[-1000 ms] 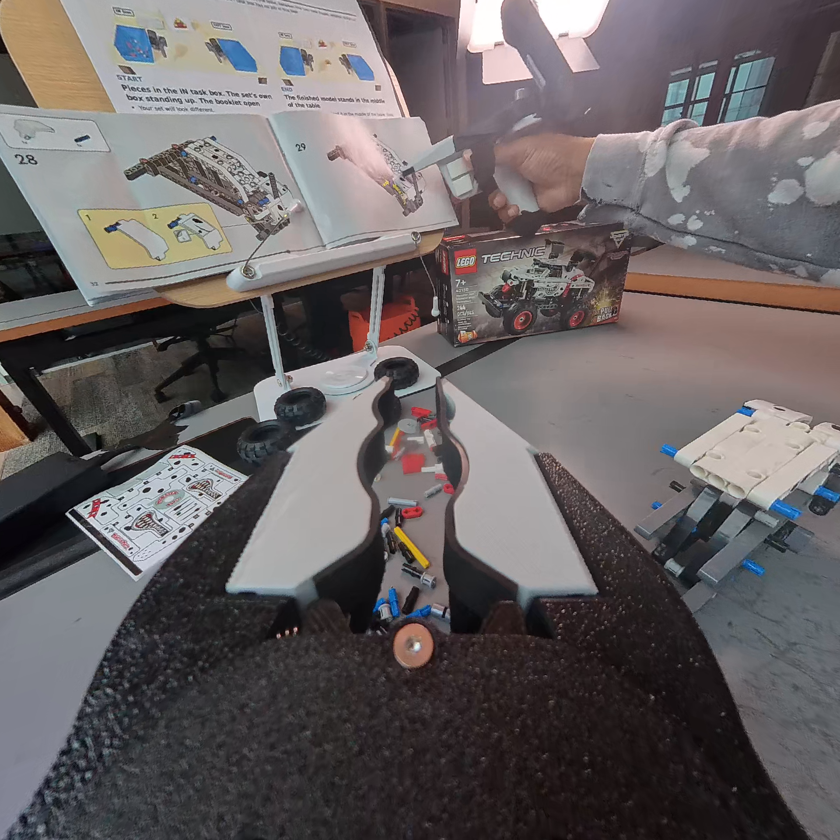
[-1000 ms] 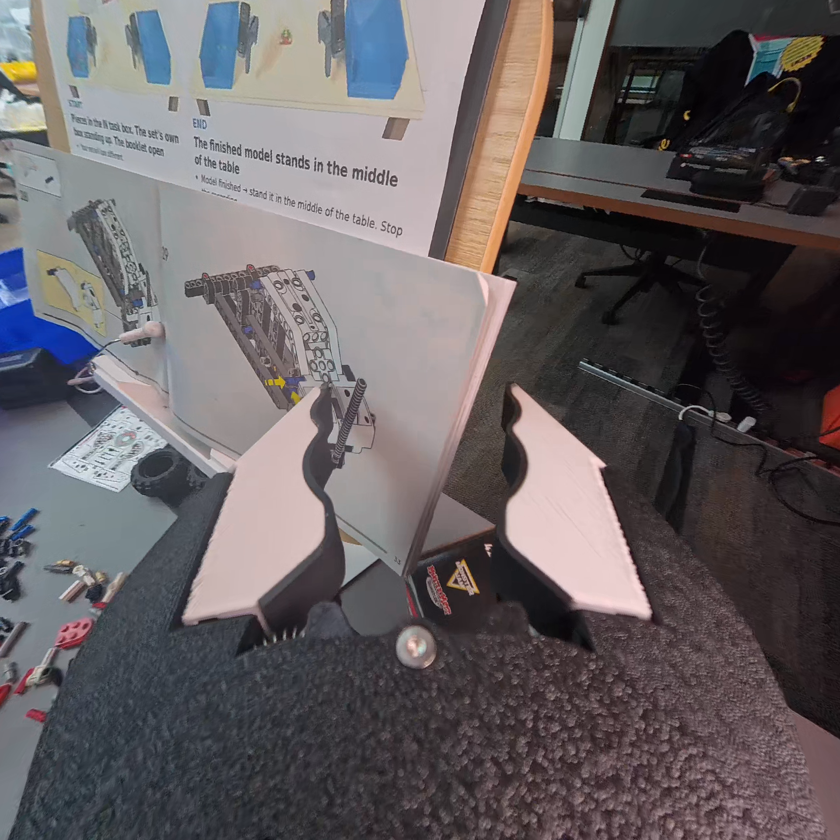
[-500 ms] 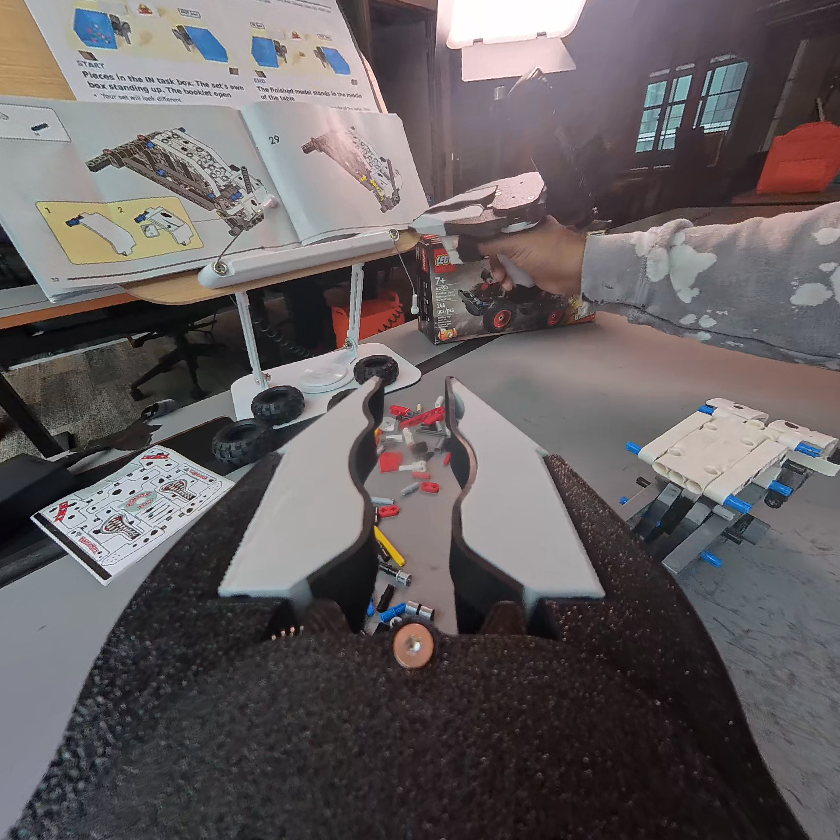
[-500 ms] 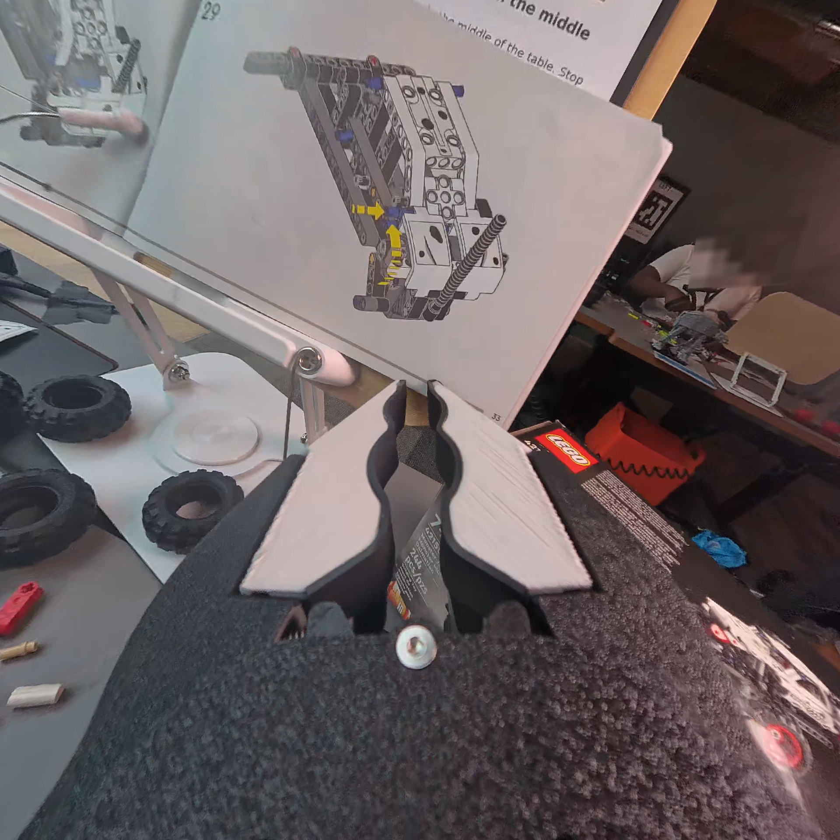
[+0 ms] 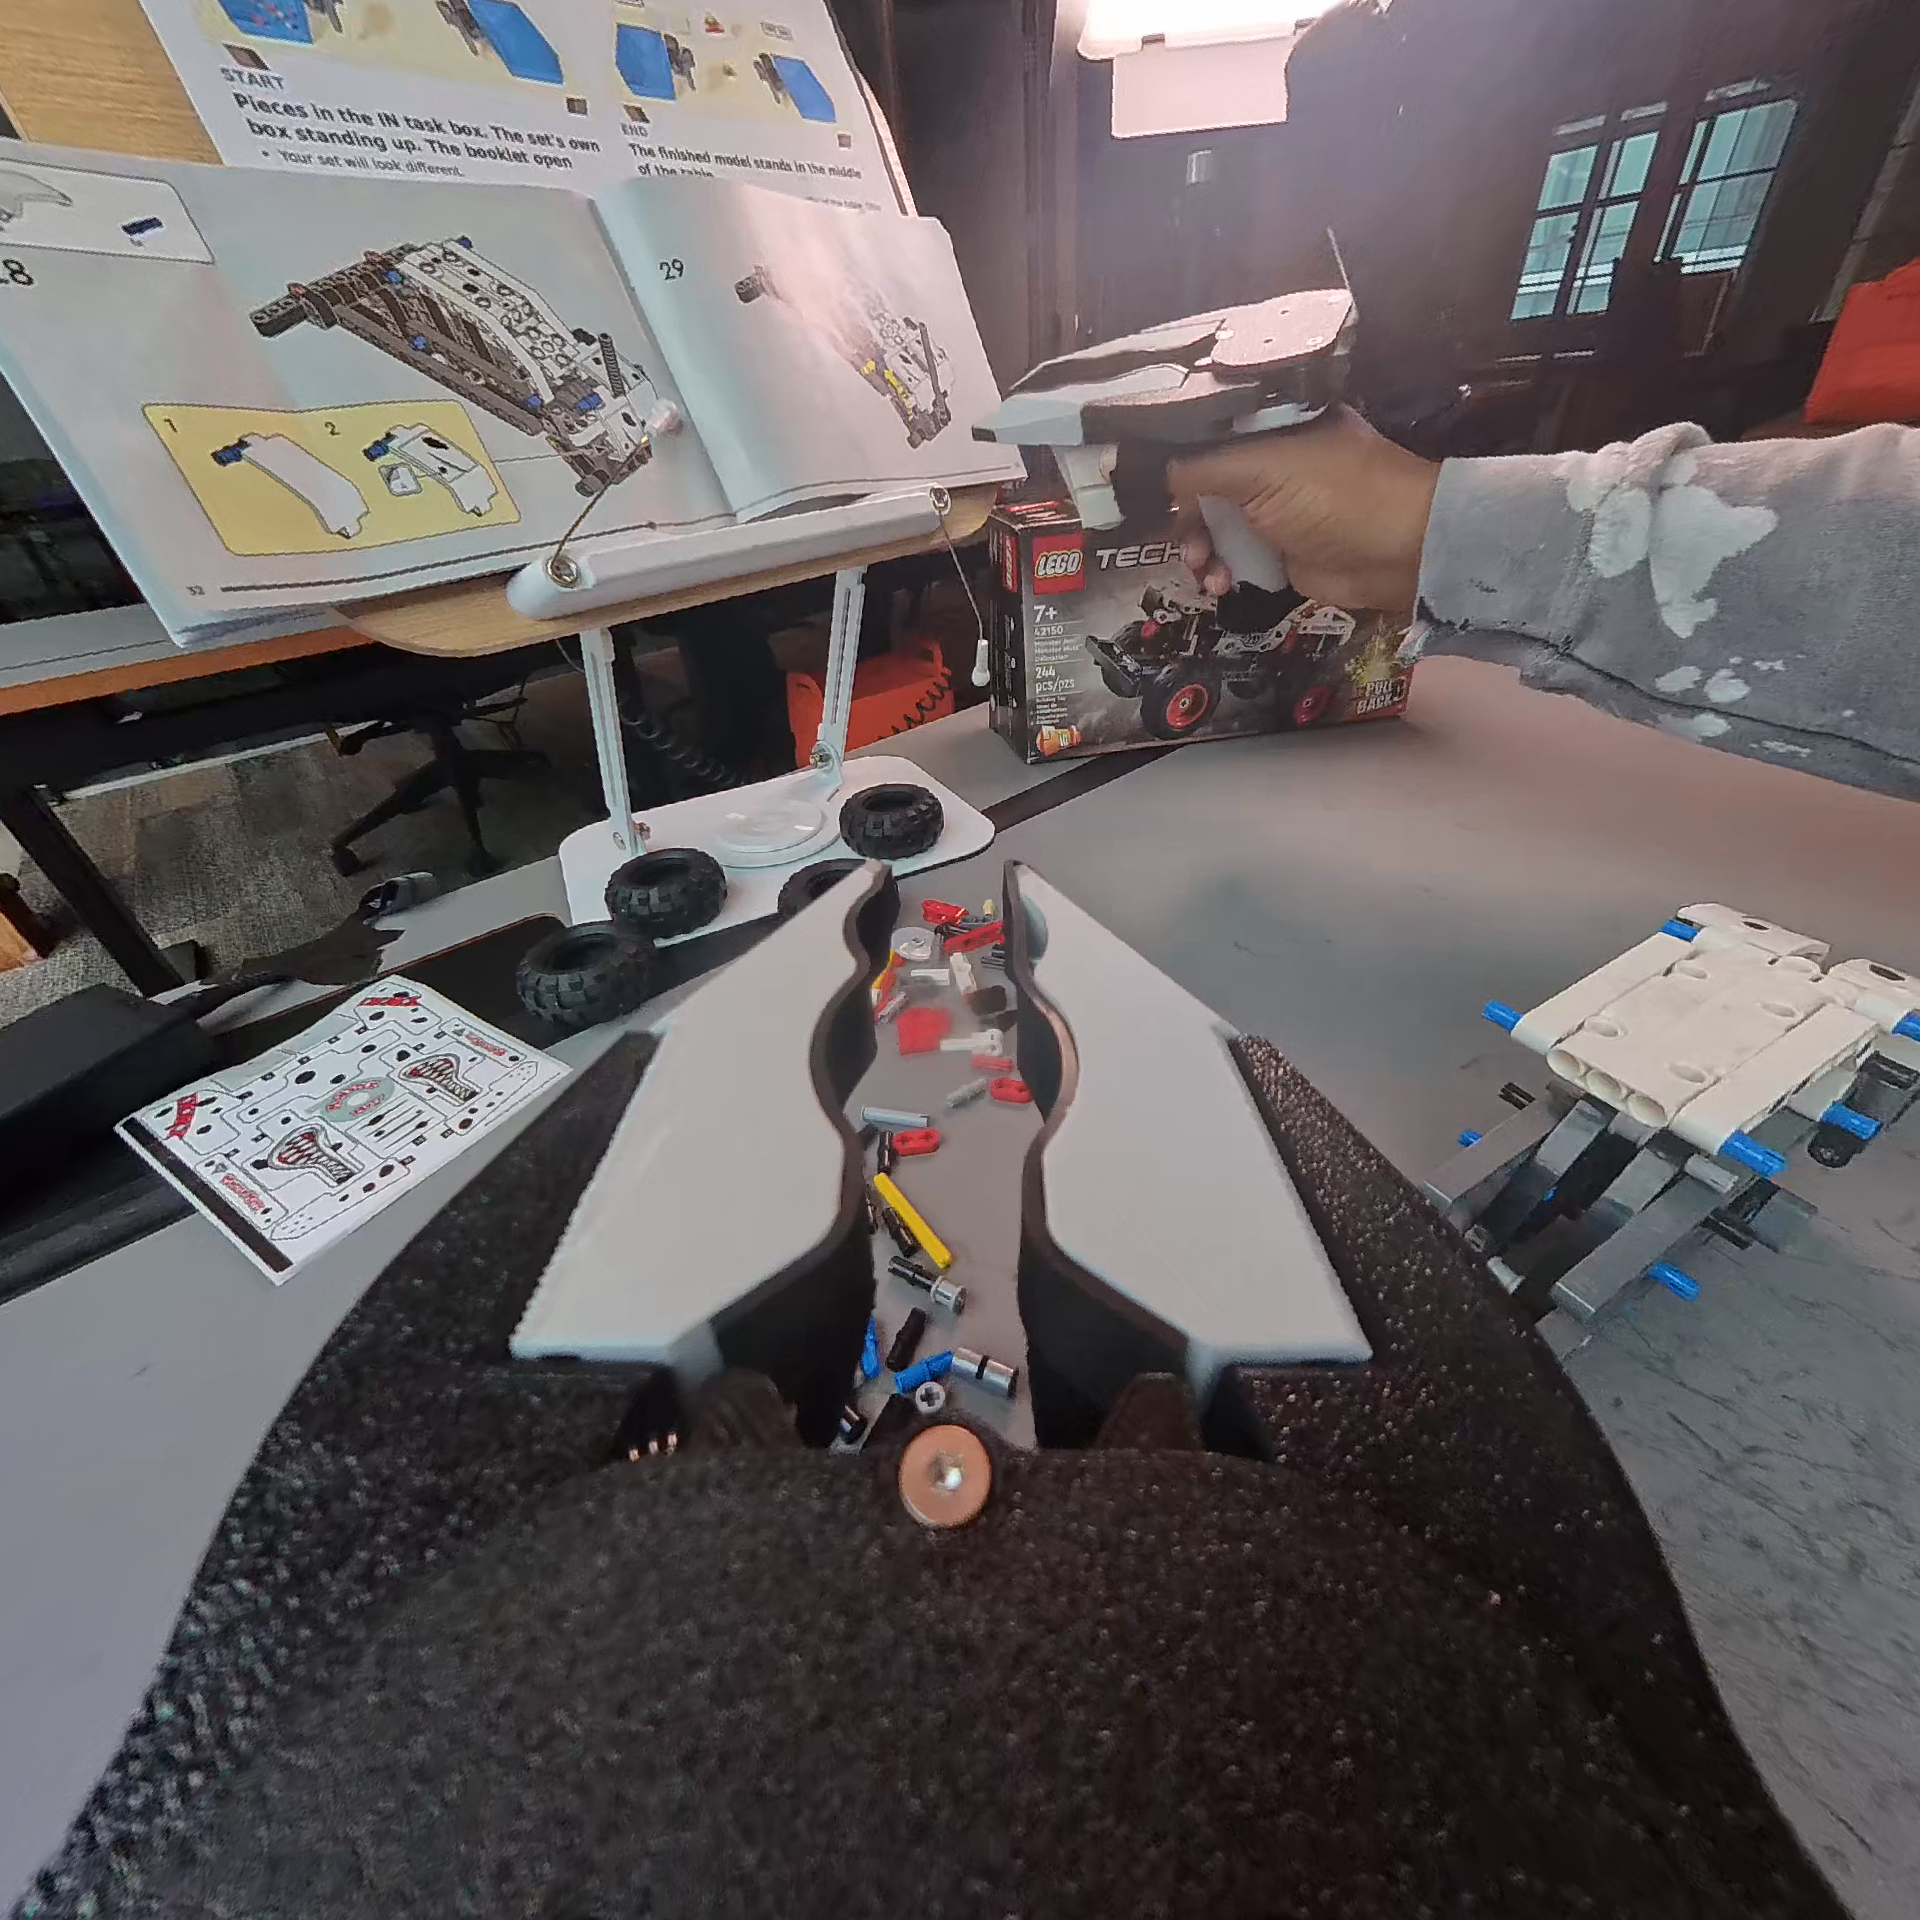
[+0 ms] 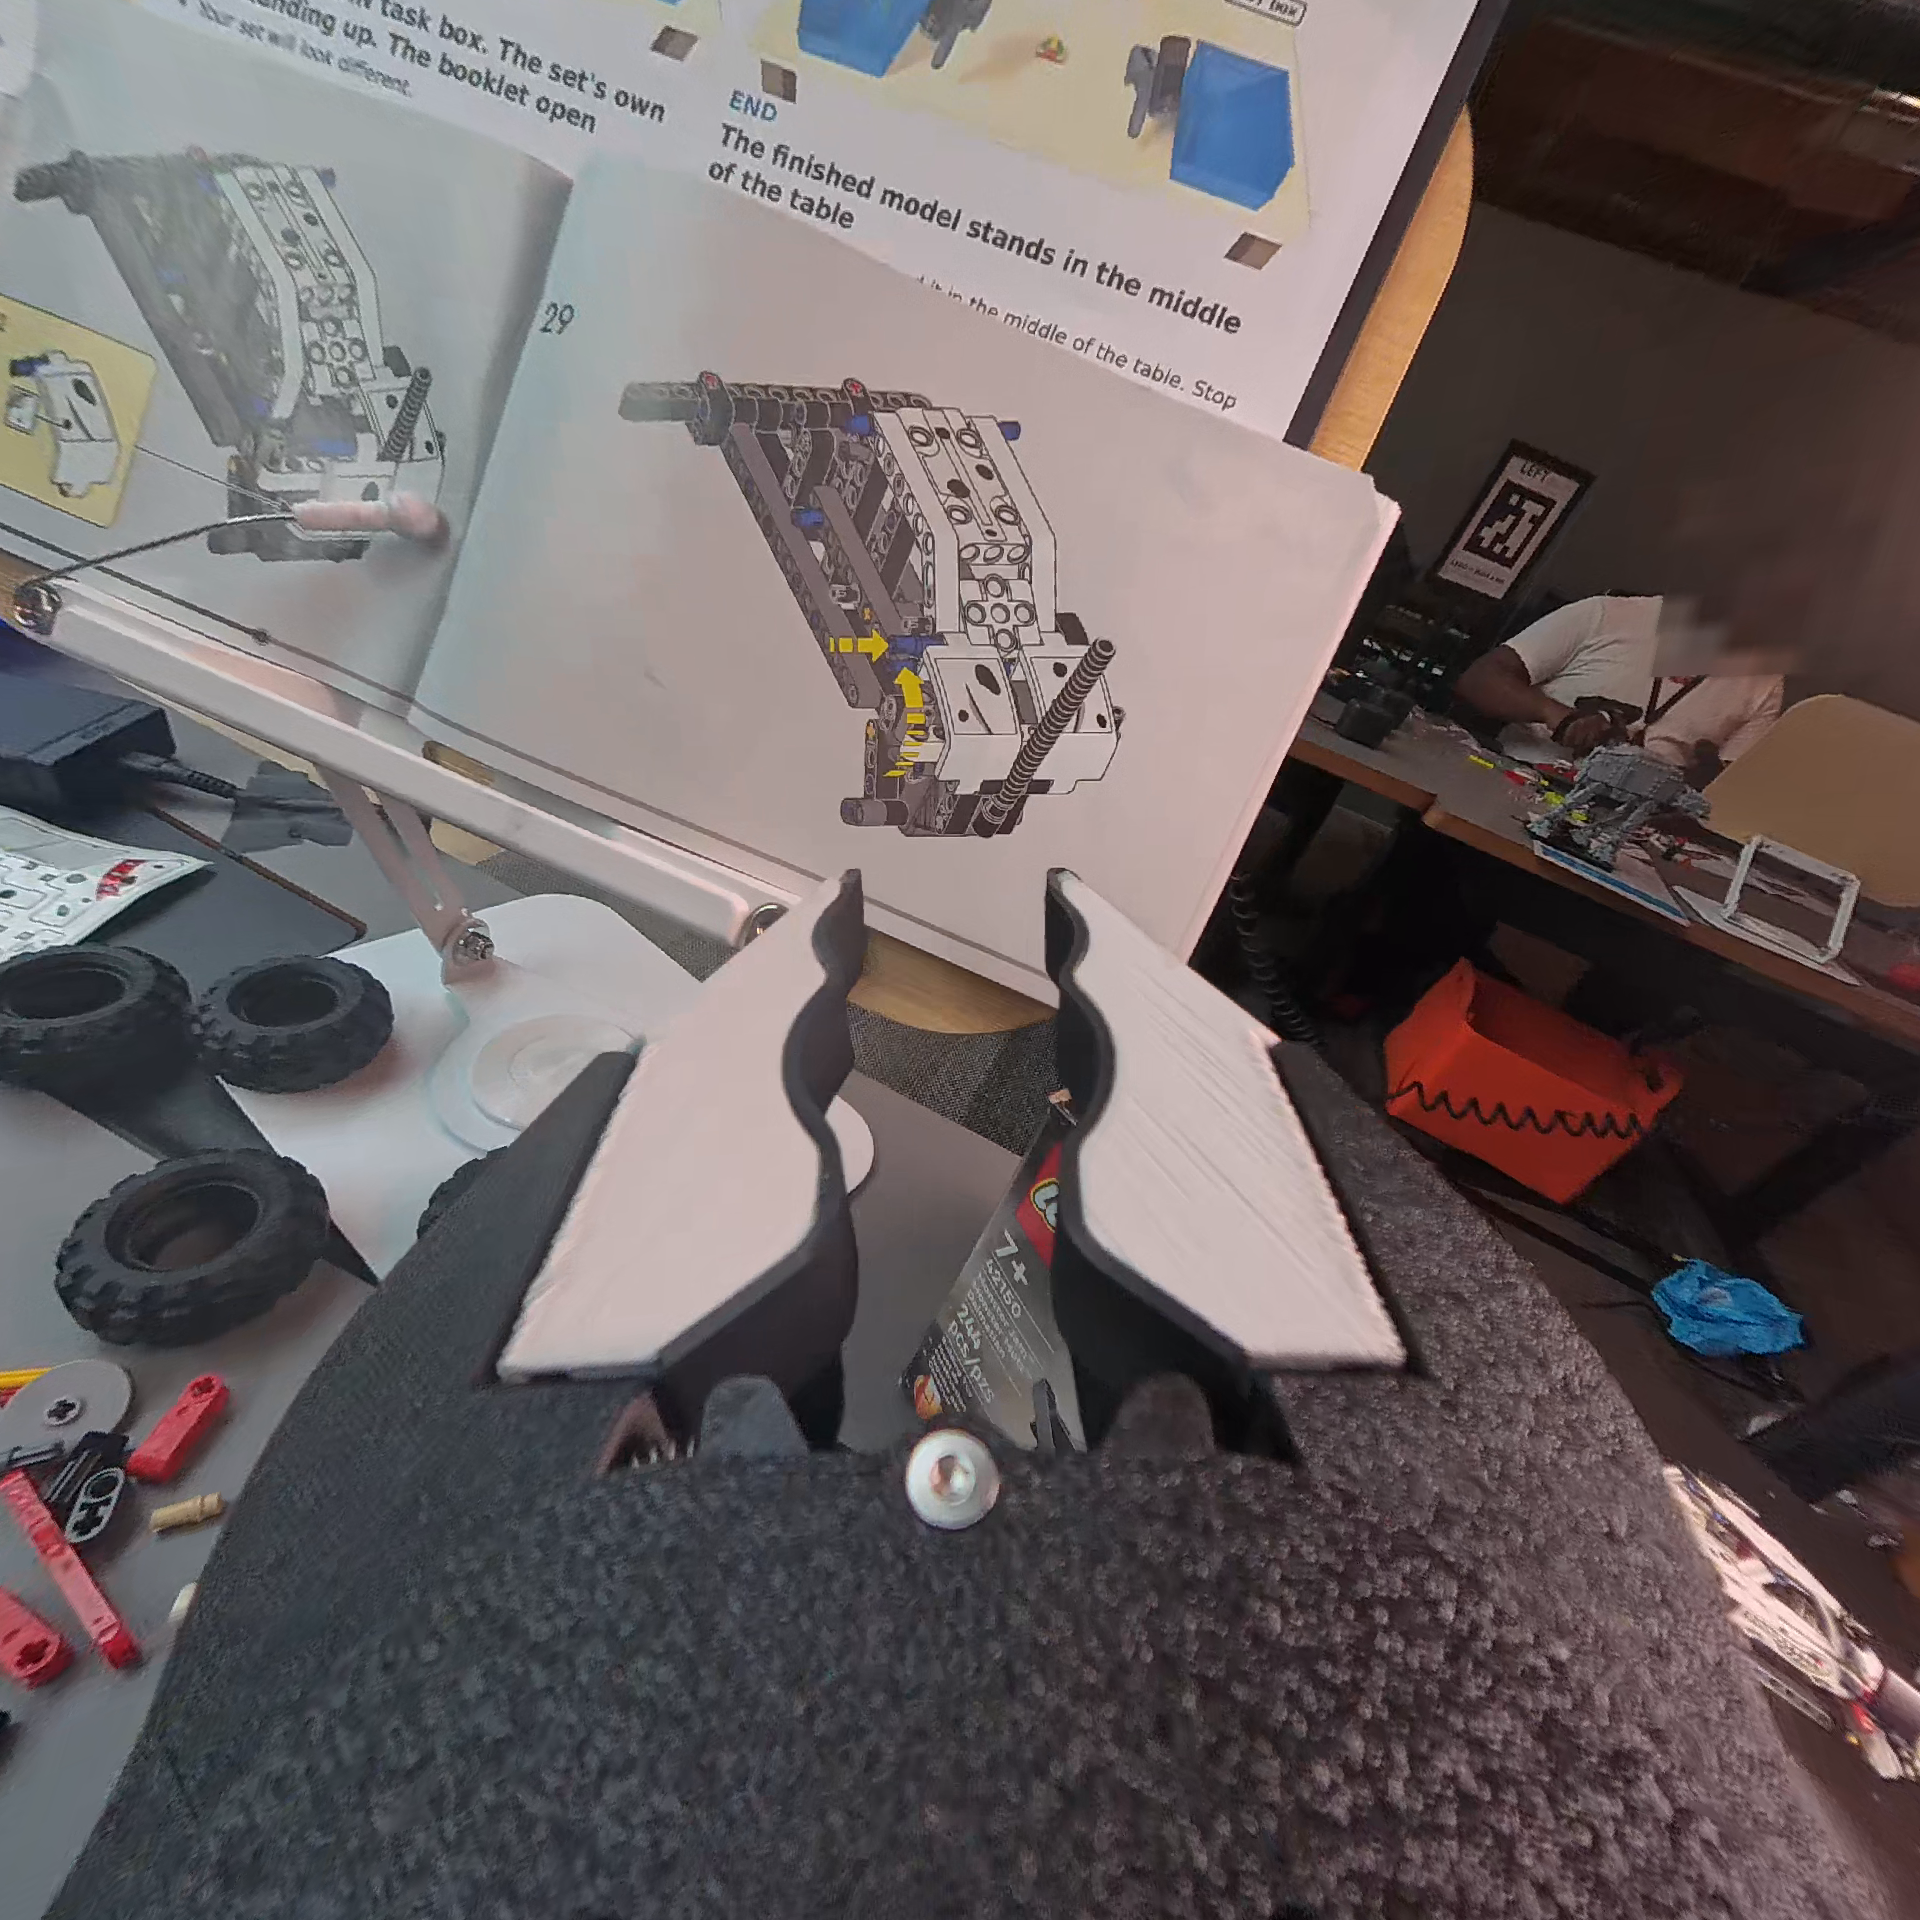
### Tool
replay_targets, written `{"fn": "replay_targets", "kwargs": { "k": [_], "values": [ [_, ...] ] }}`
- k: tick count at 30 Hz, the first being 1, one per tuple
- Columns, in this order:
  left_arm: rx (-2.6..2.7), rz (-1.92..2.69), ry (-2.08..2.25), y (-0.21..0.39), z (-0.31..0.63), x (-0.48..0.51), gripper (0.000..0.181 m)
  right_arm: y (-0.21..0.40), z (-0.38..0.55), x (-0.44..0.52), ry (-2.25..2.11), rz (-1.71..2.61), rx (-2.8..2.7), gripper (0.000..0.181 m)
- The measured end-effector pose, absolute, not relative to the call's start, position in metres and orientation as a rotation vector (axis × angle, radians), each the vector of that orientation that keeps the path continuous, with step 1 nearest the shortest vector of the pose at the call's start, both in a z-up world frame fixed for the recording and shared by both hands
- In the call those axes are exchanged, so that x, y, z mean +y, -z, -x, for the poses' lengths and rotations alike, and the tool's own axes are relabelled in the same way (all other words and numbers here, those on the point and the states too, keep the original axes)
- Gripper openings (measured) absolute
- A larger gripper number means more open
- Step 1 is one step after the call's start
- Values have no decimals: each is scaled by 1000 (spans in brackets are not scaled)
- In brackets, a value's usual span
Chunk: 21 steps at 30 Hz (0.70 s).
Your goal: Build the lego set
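Hovering over loose pieces (image 5: 914,1122), left gripper (image 5: 940,894) sits parted, holding nothing. Right gripper (image 6: 951,899) is spread too, empty, just below instruction booklet (image 6: 727,582), w/ 3 tires (image 6: 187,1247) nearby.

1. We see printed page numbers at the corners of the open instruction booklet (image 5: 416,364) and small step numbers in its yellow inset. We do not repeat them.
2. Behind it, the white task sheet (image 5: 436,114) carries bold black lines, finer print and short headings under its blue pictures.
3. The black Lego set box (image 5: 1091,644) bears a red square brand logo, white title lettering and small figures down its left edge.
4. The sticker sheet (image 5: 343,1112) shows red lettered decals.
5. In the right wrist view, a black-and-white square marker sign (image 6: 1512,530) has tiny captions, too small for us to read.
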State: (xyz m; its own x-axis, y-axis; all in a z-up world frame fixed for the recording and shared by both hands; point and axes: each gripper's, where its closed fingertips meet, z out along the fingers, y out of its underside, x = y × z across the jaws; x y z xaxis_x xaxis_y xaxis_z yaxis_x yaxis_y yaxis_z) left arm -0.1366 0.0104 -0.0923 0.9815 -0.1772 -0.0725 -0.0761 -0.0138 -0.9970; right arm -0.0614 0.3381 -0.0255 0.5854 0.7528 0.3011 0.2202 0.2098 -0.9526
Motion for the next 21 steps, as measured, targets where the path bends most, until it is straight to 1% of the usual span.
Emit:
{"fn": "replay_targets", "kwargs": {
  "k": [6, 10, 17, 21],
  "values": [
    [179, 1582, 71, 86, 139, 19, 21, 23, 64, 329, -468, 1328, -956, 63],
    [148, 1591, 27, 67, 154, 43, 22, 29, 67, 333, -472, 1345, -963, 73],
    [155, 1655, -108, 18, 192, 137, 35, 22, 78, 348, -526, 1424, -877, 92],
    [205, 1738, -186, 14, 210, 199, 42, 19, 83, 356, -517, 1461, -811, 101]
  ]
}}
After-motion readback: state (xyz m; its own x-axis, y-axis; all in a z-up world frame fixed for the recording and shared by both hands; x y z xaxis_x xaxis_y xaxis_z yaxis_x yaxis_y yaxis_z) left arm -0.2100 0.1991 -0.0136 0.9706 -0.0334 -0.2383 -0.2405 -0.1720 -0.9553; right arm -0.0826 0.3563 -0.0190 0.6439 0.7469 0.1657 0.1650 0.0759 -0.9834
